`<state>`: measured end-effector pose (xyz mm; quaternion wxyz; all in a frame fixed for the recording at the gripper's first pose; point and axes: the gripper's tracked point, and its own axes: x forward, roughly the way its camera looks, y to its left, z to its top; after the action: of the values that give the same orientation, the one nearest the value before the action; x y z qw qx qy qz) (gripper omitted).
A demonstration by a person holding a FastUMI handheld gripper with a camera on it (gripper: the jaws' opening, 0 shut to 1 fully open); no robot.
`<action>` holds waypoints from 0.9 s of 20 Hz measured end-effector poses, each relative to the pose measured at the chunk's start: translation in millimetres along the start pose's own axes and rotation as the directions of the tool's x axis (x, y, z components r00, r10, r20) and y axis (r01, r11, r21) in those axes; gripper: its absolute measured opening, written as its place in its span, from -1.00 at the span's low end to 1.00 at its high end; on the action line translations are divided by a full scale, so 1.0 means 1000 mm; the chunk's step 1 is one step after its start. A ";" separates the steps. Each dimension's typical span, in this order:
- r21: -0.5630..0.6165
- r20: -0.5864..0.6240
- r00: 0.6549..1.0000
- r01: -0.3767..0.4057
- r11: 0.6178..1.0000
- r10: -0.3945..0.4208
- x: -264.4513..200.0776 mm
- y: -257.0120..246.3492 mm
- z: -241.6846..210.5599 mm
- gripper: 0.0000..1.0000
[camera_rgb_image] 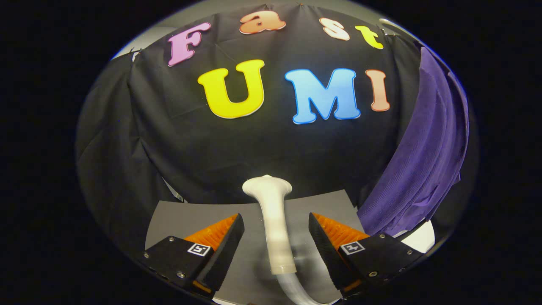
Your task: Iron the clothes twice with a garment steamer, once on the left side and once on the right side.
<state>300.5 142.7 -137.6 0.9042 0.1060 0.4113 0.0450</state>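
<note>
One gripper [276, 237] with two fingers, spread wide and touching nothing; one white steamer [273, 220] lying lengthwise in the gap between them, clear of both, flared head [267, 186] pointing away past the fingertips and one pale hose [296, 290] curling off its near end. One purple garment [423, 156] hanging beyond the right finger, off to the steamer's right and well apart from it. Grey tabletop [182, 216] under steamer and fingers, black cloth wall [169, 135] right behind it.

White garment steamer [273, 220] upright on grey table, head flared, purple garment [419, 169] hanging to its right.
</note>
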 end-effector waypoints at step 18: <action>0.010 -0.120 0.990 0.075 0.997 -0.073 0.059 -0.006 -0.045 -0.14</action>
<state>305.7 154.0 -210.6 0.8781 0.0944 0.4689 0.0146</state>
